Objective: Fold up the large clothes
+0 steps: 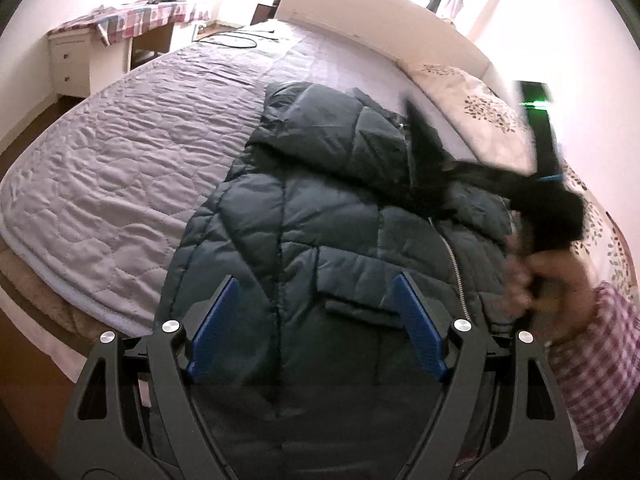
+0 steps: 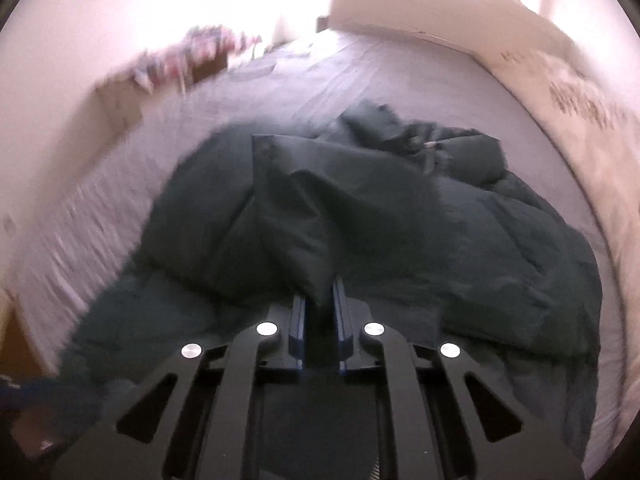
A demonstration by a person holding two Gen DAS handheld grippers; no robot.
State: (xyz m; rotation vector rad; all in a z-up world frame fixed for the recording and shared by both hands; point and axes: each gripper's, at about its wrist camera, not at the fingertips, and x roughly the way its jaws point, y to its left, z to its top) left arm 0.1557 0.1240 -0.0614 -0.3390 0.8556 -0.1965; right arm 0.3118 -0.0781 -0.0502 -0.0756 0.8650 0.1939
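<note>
A dark green quilted puffer jacket point(image 1: 304, 216) lies on the bed, zipper side up, hood toward the headboard. My left gripper point(image 1: 316, 312) is open and empty, hovering over the jacket's lower body near a pocket flap. My right gripper point(image 2: 318, 300) is shut on a fold of the jacket point(image 2: 296, 208), a sleeve or flap lifted above the rest. In the left wrist view the right gripper point(image 1: 424, 148) appears blurred at the right, over the jacket's collar, with the hand that holds it.
The bed point(image 1: 132, 152) has a lilac quilted cover. A floral pillow point(image 1: 476, 112) lies by the beige headboard point(image 1: 360, 8). A white desk point(image 1: 76, 60) with a checked cloth stands at far left. A black cable point(image 1: 236, 40) lies on the bed's far side.
</note>
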